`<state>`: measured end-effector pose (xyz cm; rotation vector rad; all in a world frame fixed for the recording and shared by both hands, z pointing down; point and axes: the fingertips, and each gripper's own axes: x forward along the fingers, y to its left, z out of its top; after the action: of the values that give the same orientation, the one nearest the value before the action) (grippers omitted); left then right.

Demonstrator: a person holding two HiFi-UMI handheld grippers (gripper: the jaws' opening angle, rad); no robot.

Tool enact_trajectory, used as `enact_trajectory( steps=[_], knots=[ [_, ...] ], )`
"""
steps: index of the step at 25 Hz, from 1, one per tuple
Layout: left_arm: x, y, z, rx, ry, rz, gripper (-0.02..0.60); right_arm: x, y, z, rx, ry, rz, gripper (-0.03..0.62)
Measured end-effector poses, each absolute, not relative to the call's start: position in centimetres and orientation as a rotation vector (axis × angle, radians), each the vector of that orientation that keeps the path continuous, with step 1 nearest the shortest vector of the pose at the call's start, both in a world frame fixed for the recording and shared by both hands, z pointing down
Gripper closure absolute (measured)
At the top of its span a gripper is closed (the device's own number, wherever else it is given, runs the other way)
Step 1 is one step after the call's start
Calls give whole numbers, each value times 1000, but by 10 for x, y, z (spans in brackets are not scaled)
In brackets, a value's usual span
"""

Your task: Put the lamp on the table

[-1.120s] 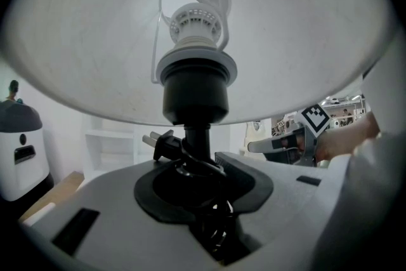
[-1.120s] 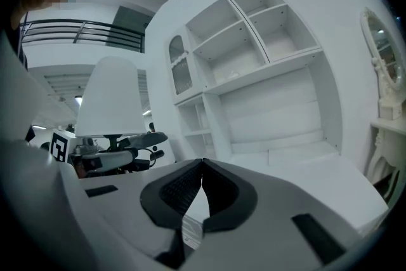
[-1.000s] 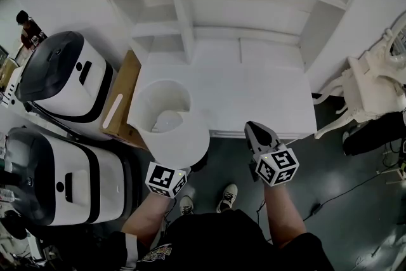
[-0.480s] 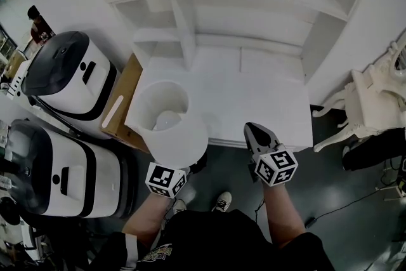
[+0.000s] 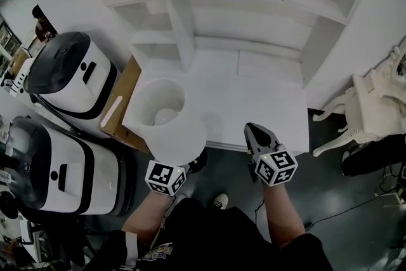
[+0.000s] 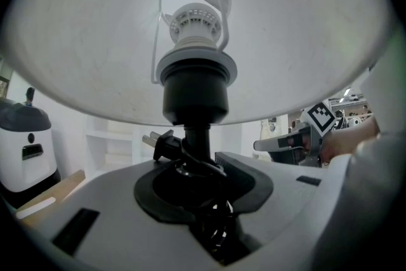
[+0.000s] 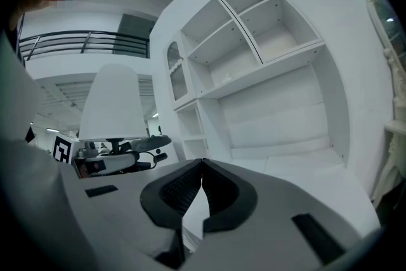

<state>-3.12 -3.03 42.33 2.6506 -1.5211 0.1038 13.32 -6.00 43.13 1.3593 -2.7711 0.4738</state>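
Since a second ago the person has stepped forward. The front edge of the white table [image 5: 254,105] now lies closer to both hands, and the lamp [image 5: 181,136] has travelled with them, its shade lapping further over the table's left front corner.

The left gripper [image 6: 199,178] has its jaws partly closed round the lamp's thin black stem [image 6: 196,135], just under the socket. The plug [image 6: 158,144] and coiled cord are bunched at the same spot. The lamp stands upright in that grip, long axis vertical and shade on top. Its foot is hidden from every view.

The right gripper [image 7: 202,167] carries nothing and its jaws are closed tip to tip. It hangs just short of the table's front edge, beside the lamp and apart from it.

The bare tabletop lies ahead of the left gripper and a little to its right, with the shelves [image 5: 254,3] behind and a cardboard panel [image 5: 120,98] along the table's left side. Judging by this, the lamp must go further forward and rightward before it is lowered, so that the unseen foot clears the corner. The left hand alone does the carrying.
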Motion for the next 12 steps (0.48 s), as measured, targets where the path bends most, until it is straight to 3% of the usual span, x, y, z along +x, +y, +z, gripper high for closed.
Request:
enact_trajectory(
  steps=[12],
  knots=[
    [-23,-66,430,2710,-1476,120,454,131,-87,435,1394,-2751,475,568]
  ],
)
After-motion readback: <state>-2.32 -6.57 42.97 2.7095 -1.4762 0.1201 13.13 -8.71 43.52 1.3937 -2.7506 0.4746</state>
